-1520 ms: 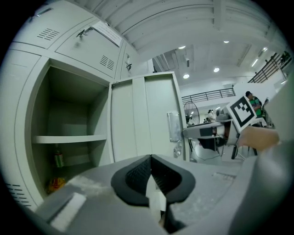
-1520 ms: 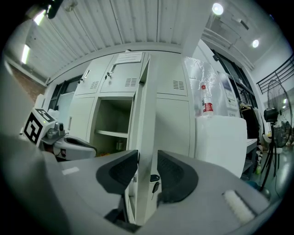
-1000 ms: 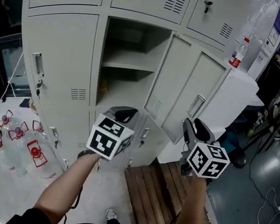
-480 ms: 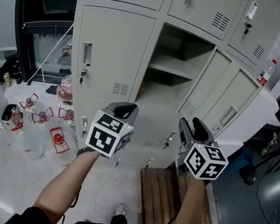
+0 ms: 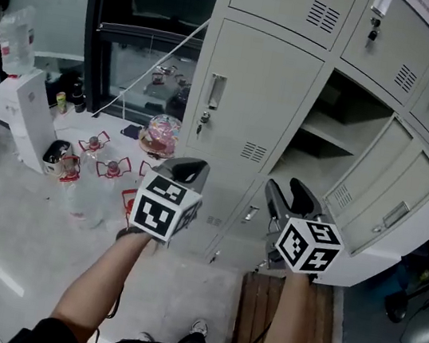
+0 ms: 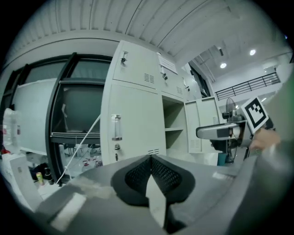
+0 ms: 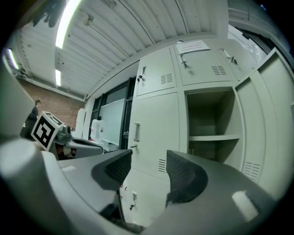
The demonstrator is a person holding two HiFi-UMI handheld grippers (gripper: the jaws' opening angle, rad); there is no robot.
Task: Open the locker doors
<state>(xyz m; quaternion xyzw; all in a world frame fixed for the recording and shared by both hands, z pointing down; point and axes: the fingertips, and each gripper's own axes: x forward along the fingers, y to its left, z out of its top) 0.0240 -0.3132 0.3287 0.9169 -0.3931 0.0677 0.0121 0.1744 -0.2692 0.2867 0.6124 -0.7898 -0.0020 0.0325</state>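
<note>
The grey lockers fill the upper right of the head view. The left middle door (image 5: 253, 104) is closed, with its upright handle (image 5: 216, 92) and a key below it. To its right a compartment (image 5: 341, 138) stands open, its door (image 5: 378, 184) swung out. My left gripper (image 5: 186, 172) hangs in front of the closed door and apart from it, its jaws shut with nothing between them (image 6: 150, 158). My right gripper (image 5: 291, 199) is held beside it, jaws opening and empty (image 7: 149, 170). It faces the closed door (image 7: 154, 133) and the shelf of the open compartment (image 7: 211, 124).
Several plastic bottles with red labels (image 5: 88, 179) stand on the pale floor at the left, by a white box (image 5: 32, 126). A wooden pallet (image 5: 266, 328) lies below the lockers. A black-framed window (image 5: 136, 57) is to the left of the lockers.
The head view has swung left, so the lockers have slid to the upper right and the closed left door faces me. Both grippers stay in front of me.
</note>
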